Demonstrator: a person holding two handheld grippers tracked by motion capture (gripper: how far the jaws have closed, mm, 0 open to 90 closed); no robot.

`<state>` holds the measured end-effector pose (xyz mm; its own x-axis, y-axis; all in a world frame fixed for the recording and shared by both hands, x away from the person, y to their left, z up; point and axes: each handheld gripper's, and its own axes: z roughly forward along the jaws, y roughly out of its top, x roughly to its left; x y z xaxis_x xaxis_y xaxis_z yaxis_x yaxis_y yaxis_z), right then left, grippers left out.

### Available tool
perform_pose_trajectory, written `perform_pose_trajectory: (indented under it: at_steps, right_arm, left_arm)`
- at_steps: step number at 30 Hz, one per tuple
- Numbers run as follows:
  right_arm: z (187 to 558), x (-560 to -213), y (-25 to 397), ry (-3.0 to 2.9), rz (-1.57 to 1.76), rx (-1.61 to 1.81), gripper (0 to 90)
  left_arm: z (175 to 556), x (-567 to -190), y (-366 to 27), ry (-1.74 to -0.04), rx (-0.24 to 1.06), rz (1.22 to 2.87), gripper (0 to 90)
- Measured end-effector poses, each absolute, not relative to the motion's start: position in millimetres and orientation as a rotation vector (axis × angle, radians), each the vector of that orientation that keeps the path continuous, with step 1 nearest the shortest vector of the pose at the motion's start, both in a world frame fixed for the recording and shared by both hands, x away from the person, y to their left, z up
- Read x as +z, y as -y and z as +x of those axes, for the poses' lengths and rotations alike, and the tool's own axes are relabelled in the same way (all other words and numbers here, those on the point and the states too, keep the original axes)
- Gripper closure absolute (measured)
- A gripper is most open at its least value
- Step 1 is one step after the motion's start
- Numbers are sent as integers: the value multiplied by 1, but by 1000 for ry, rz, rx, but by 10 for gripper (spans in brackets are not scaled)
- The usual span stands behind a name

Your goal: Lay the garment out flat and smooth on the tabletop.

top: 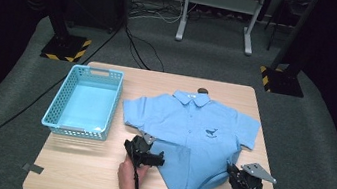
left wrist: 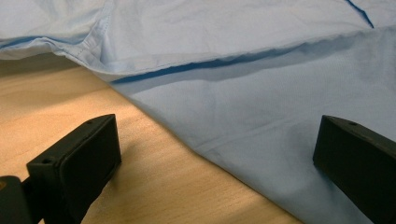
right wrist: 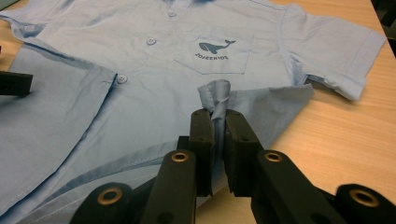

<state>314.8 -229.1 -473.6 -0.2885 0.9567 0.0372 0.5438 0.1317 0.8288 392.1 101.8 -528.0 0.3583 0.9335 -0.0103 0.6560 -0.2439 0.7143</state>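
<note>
Shirt: light-blue short-sleeved cotton shirt (top: pixel 191 133) lies face-up mid-table, beside empty turquoise plastic basket (top: pixel 85 102).
Done: lower hem partly folded.
Left gripper (left wrist: pixel 215 154): jaws apart, empty.
Right gripper (right wrist: pixel 218 126): clamps hem fabric.
Left: remaining folds, probably basketing.

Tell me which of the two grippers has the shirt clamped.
The right gripper: its jaws are shut on a bunched fold of the light blue shirt. The left gripper has its jaws wide apart, straddling the shirt's edge.

Overhead forward-down view; two close tong-mounted views, sharing shirt (top: pixel 195 139).
</note>
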Motion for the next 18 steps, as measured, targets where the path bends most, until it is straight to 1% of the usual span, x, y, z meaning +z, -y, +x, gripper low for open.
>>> perform_pose_trajectory:
  at_steps: [18]
  right_arm:
    - [299, -474, 241, -1873, 1462, 1022, 830]
  left_arm:
    - [392, -528, -102, -1375, 566, 1992, 3]
